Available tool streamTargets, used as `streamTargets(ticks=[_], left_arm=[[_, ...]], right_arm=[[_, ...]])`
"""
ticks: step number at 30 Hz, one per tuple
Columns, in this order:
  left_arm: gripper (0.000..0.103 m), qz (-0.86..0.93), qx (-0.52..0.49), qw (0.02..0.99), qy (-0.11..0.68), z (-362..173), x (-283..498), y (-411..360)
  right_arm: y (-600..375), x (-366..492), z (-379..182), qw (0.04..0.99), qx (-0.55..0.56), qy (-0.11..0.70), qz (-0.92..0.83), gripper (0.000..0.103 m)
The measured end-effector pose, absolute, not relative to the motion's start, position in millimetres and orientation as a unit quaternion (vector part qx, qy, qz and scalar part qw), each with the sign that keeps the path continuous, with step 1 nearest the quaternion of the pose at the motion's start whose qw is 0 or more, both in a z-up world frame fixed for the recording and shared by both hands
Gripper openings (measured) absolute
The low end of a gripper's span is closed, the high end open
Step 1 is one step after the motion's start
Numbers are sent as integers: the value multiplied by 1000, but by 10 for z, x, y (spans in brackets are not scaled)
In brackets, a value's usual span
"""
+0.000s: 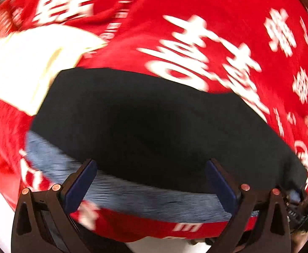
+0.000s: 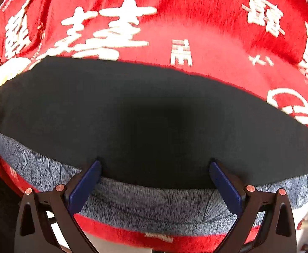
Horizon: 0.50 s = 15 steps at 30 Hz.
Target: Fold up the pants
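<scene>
both grippers wide apart over the dark pants on a red cloth

the dark, near-black fabric pants [image 1: 154, 122] lie flat on a red cloth printed with white characters [image 1: 206, 10], and fill the middle of both wrist views. along the near edge of the pants runs a grey-blue mottled band of fabric [image 2: 154, 208], and the red cloth shows again in a strip just nearer than that band.

the left gripper [image 1: 151, 181] has its two blue-padded fingers [image 1: 80, 187] spread wide apart, holding nothing; the tips sit over the near edge of the pants, where the dark fabric meets the grey-blue band. whether they touch the fabric cannot be told.

the right gripper [image 2: 155, 181] stands the same way over the pants: blue-padded fingers [image 2: 225, 187] well apart, nothing between them, tips at the seam of dark fabric and grey-blue band.

beyond the far left corner of the pants, in the left wrist view, a pale cream-white piece of cloth [image 1: 31, 63] lies on the red cloth, its edge just beside the dark fabric. the left wrist view is blurred, so finer detail there cannot be read.
</scene>
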<state>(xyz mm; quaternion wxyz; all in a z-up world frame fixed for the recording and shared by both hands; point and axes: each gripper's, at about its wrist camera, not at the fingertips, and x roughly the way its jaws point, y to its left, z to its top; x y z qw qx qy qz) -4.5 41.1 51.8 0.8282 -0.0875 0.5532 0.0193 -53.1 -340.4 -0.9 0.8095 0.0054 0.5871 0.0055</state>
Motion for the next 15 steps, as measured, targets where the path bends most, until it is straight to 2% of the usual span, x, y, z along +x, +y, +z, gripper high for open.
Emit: streamTargets(ticks=[4, 8, 10, 15], left_arm=[[102, -36, -49, 820, 569, 385, 45, -256], [103, -16, 41, 814, 580, 120, 52, -717], [103, -8, 56, 827, 559, 144, -21, -777], [103, -6, 44, 820, 571, 156, -15, -763]], right_arm=[[-3366, -531, 99, 817, -1, 576, 7, 103], [-3378, -529, -18, 810, -7, 587, 7, 103], [-3382, -537, -13, 810, -10, 586, 8, 103], [-3388, -547, -24, 816, -14, 577, 15, 103]])
